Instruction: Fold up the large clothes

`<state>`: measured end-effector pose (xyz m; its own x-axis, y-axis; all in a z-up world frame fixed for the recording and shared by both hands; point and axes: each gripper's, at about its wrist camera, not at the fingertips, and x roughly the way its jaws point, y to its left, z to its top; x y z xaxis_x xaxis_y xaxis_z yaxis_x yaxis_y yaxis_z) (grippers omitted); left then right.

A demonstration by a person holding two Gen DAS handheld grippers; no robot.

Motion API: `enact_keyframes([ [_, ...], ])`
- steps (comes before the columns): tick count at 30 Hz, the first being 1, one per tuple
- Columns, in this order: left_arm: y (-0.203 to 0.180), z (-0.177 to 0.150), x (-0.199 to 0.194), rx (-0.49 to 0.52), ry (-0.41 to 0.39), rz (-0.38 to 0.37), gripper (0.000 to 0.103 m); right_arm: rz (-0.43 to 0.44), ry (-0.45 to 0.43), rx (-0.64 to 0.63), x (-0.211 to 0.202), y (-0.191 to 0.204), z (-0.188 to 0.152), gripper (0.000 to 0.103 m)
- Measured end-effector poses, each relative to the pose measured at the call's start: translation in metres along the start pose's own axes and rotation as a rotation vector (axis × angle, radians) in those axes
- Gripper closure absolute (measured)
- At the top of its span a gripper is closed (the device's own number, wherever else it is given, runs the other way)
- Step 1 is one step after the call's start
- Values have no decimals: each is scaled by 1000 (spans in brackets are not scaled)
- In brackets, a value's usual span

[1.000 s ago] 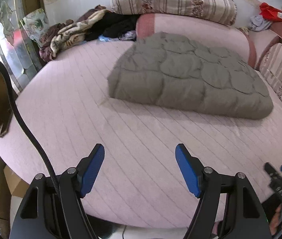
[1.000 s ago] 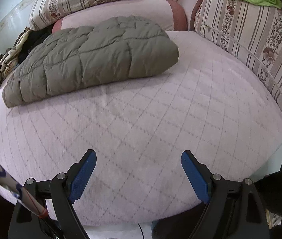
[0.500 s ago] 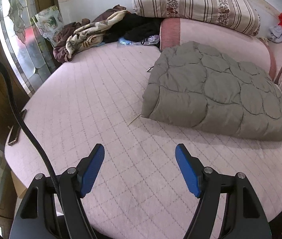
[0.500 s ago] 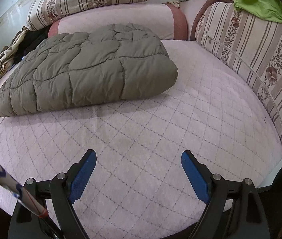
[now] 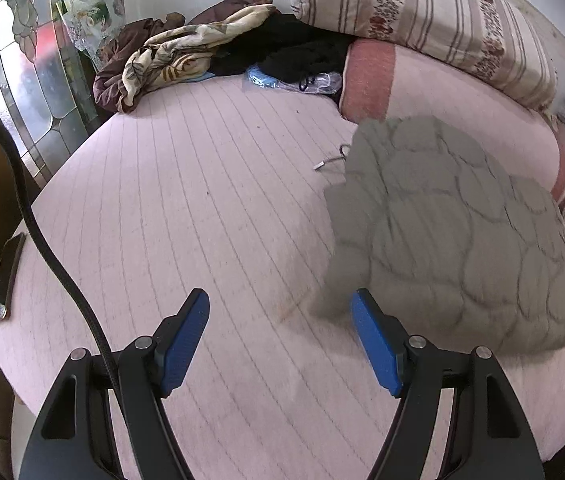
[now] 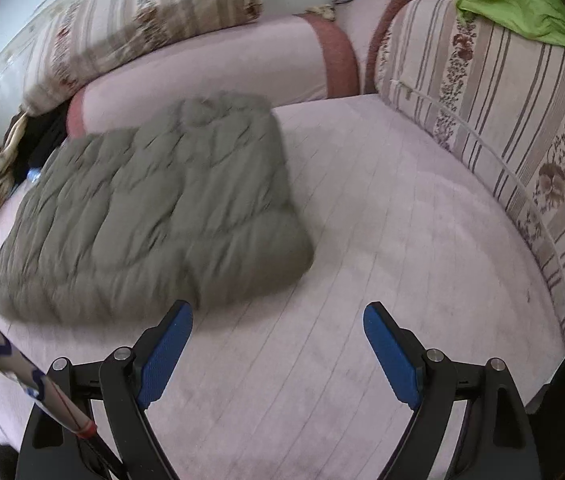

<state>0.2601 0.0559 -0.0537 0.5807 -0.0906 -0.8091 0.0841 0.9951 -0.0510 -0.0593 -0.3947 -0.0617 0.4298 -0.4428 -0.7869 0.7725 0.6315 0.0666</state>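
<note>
Hovering above the pink quilted bed (image 5: 186, 200), the left gripper (image 5: 280, 338) was pitched forward and down, jaws spread wide with nothing between the blue pads (image 5: 184, 342). The folded grey-green padded garment (image 5: 454, 236) lay on the bed ahead and to the right of the jaws; its near corner sat just beyond the right pad's tip, contact not determinable because of blur. A black cable (image 5: 62, 272) curved down past the left finger. Far ahead of the jaws: a heap of brown and patterned clothes (image 5: 170, 52) and a striped pillow (image 5: 422, 20) resting on a pink bolster (image 5: 434, 88). A phone (image 5: 6, 276) lay at the bed's edge, well off to the left of the jaws. A small cord end (image 5: 330, 160) lay just left of the garment's far corner.

The right gripper (image 6: 278, 350) was likewise tilted down over the bed (image 6: 402, 240), jaws wide apart and empty. The garment (image 6: 154, 208) lay ahead and left of the jaws, its near edge just beyond the left pad (image 6: 164, 354); bare bed showed between the pads and ahead of the right one. A striped floral cushion (image 6: 502, 120) ran along the right side, with a green cloth (image 6: 518, 4) on top. A white strap with blue marks (image 6: 6, 364) crossed the lower left corner. Both views were motion-blurred.
</note>
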Motion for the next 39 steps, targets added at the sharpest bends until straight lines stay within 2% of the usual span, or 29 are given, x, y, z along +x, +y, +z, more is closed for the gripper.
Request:
enact_keyframes([
  [5,12,15,19,-53,21,-67,30,20,4,19,6,-6,21,12],
  [9,18,34,41,-110,82,-129,30,47,1,46,17,-16,46,10],
  [11,18,46,52,-123,108,-144,30,123,30,86,32,-24,62,5],
  [13,15,57,65,-130,123,-182,30,194,85,162,60,-36,78,5],
  [17,8,77,95,-156,169,-357,31,291,169,292,110,-47,93,5],
  [19,2,84,113,-163,198,-446,31,316,190,290,128,-45,97,5],
  [23,-15,87,147,-146,253,-554,31,328,218,269,163,-44,104,5],
  [25,-26,83,170,-119,309,-614,30,389,258,284,185,-47,103,4],
  [26,-29,81,179,-115,336,-645,28,407,269,294,191,-48,102,2],
  [28,-31,73,201,-151,390,-724,13,456,294,312,206,-49,101,1],
  [31,-35,69,213,-151,409,-817,6,532,310,305,222,-44,102,1],
  [34,-49,71,217,-115,412,-853,2,649,350,315,245,-35,105,0],
  [38,-65,76,209,-120,377,-821,3,696,331,303,255,-11,113,1],
  [39,-69,77,203,-119,360,-804,8,700,331,306,255,-3,115,3],
])
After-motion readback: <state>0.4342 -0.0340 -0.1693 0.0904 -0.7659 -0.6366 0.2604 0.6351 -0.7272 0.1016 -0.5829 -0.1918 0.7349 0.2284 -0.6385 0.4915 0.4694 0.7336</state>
